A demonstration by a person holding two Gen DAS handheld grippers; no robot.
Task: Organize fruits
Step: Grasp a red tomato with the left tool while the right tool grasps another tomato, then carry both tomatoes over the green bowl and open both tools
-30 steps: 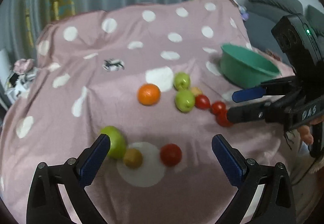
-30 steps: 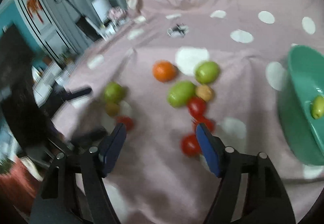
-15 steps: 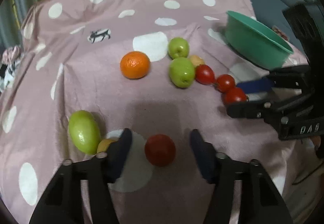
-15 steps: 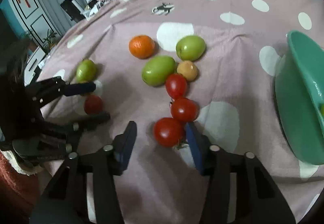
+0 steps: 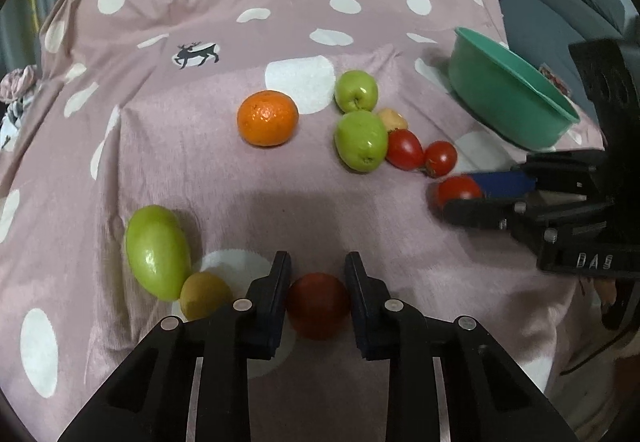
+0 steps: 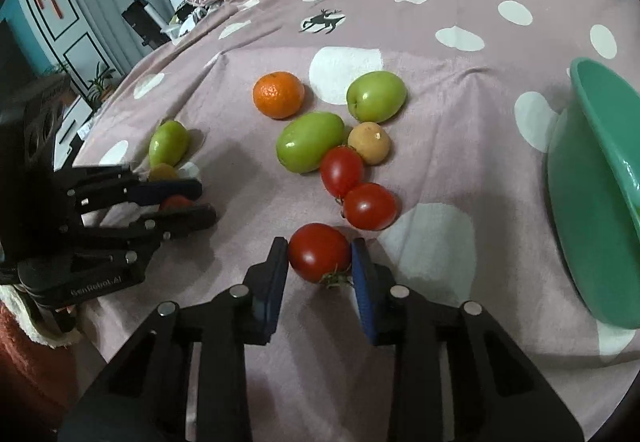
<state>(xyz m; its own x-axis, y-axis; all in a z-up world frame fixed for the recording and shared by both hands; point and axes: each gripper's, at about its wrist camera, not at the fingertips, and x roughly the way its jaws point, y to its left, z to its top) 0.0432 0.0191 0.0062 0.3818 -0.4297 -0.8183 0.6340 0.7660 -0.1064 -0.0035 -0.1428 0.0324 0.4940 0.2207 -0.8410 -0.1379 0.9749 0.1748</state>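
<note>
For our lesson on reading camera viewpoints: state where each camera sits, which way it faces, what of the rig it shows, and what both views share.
Left wrist: on the left gripper, looking down along its fingers at a red tomato they clamp; the right gripper shows at right.
Right wrist: on the right gripper, its jaws closing on a stemmed tomato; the left gripper shows at left.
Shared: orange, green bowl, polka-dot cloth.

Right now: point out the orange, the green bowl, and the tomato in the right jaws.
orange (image 6: pixel 278 94), right wrist view, centre of peel
green bowl (image 6: pixel 580 178), right wrist view, outer wall
tomato (image 6: pixel 319 251), right wrist view, middle of skin
</note>
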